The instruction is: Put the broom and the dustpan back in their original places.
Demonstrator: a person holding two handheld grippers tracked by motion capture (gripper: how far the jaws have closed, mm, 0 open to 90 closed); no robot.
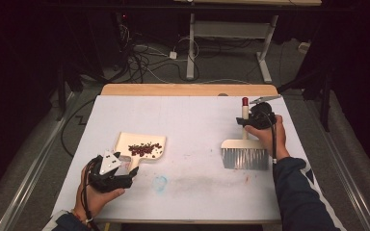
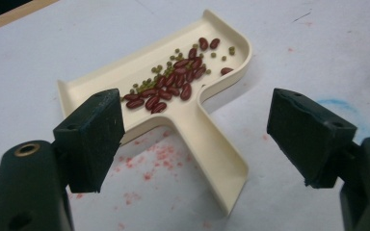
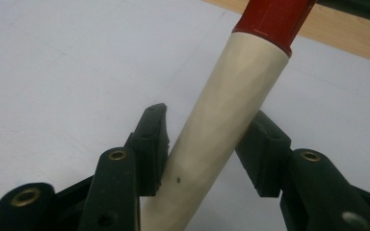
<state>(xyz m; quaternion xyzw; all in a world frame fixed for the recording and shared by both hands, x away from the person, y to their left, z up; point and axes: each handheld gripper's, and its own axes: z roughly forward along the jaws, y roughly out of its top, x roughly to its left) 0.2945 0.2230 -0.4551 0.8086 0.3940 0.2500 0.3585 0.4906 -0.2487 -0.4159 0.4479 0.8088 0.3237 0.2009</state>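
Observation:
A cream dustpan point(image 1: 125, 140) lies left of centre on the white table, holding red beans point(image 1: 144, 148) and small green ones. My left gripper point(image 1: 129, 172) is open at the near end of the pan's handle point(image 2: 207, 144); its jaws stand wide apart on either side of that handle without touching it. The beans point(image 2: 173, 84) are heaped against the pan's back wall. At the right, a hand brush point(image 1: 244, 158) stands on its grey bristles. My right gripper point(image 1: 250, 122) is shut on its cream handle point(image 3: 226, 110), just below the red cap point(image 3: 274, 19).
Faint red smears point(image 2: 156, 159) and a blue mark point(image 1: 160, 183) stain the white cover point(image 1: 192, 120). A bare wooden strip point(image 1: 188, 90) runs along the table's far edge. Beyond it are floor cables point(image 1: 144, 62) and another table's white legs point(image 1: 191, 48).

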